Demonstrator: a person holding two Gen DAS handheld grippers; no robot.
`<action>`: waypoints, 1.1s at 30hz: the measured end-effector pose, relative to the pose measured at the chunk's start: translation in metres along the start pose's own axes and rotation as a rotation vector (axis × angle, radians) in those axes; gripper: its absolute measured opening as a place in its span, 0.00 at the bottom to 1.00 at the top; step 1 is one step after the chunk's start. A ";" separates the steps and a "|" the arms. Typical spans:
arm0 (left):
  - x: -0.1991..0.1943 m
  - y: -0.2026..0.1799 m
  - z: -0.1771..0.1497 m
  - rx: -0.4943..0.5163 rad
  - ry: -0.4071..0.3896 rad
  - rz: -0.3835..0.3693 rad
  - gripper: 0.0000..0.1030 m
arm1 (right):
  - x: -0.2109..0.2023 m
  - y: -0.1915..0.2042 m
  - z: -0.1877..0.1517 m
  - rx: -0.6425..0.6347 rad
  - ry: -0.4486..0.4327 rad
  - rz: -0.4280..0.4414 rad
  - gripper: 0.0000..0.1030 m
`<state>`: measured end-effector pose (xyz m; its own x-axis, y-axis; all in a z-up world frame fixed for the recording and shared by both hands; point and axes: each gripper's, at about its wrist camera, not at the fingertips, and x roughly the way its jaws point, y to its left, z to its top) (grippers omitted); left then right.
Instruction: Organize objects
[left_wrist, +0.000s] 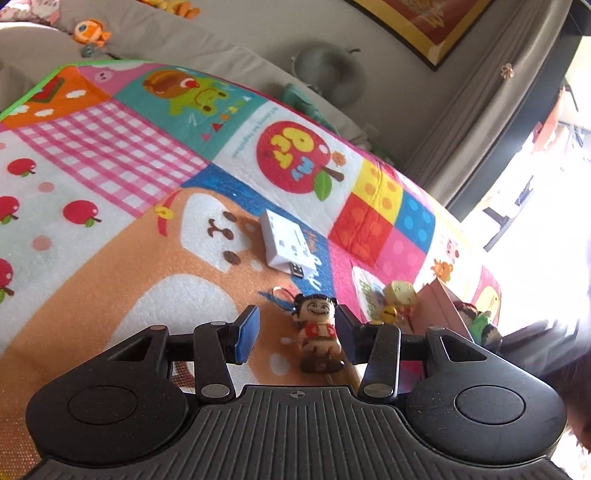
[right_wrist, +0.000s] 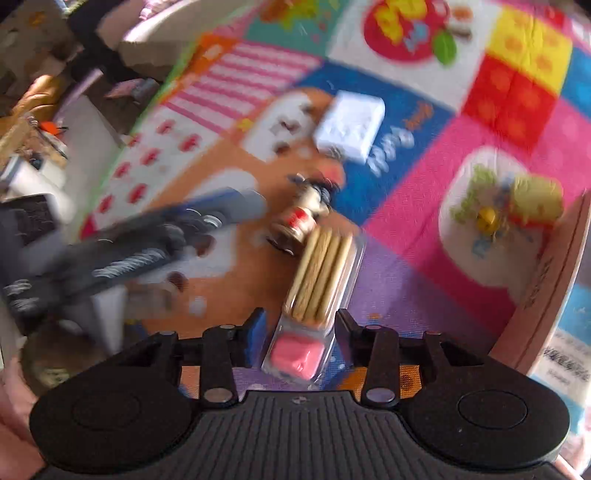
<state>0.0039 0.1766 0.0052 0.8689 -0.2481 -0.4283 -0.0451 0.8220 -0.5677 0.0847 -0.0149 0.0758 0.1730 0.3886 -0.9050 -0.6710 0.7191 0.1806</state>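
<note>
The left tool (left_wrist: 295, 328) hangs low over a colourful play mat (left_wrist: 110, 240), jaws spread wide w/ blue pads, nothing gripped. Between its fingers, on the orange part of the mat, lies a small doll figure (left_wrist: 318, 334) w/ dark hair buns and a red top; it sits close to the right finger, but contact I cannot tell. Further ahead on the mat is a white USB adapter (left_wrist: 286, 242), metal plug pointing toward the tool. To the right, near the mat's edge, is a yellow toy (left_wrist: 399, 295) beside a pink box (left_wrist: 443, 306). The right wrist view is motion-blurred. The right tool (right_wrist: 297, 325) has its jaws apart, and a clear packet of biscuit sticks w/ a pink dip compartment (right_wrist: 317, 280) lies between them, long axis pointing away; whether the fingers press it I cannot tell for sure. The packet's far end is just beside the doll figure (right_wrist: 303, 218). In this view the left tool (right_wrist: 236, 206) shows as a dark blur coming from the left, near the figure. The white adapter (right_wrist: 351, 125) is beyond, and the yellow toy (right_wrist: 532, 203) is at right, next to the pink box's rim (right_wrist: 554, 266).
</note>
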 end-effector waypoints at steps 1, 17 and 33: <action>0.001 0.000 -0.001 0.002 0.002 -0.001 0.48 | -0.010 -0.004 0.006 0.007 -0.044 -0.039 0.50; 0.000 0.003 -0.001 -0.025 0.011 -0.013 0.48 | 0.037 -0.148 0.091 0.356 -0.114 -0.464 0.61; 0.000 0.004 0.000 -0.026 -0.003 -0.012 0.48 | 0.003 -0.060 0.016 0.133 -0.098 -0.304 0.07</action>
<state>0.0036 0.1794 0.0030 0.8707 -0.2569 -0.4193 -0.0472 0.8051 -0.5912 0.1372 -0.0473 0.0682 0.4231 0.1935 -0.8852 -0.4790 0.8770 -0.0373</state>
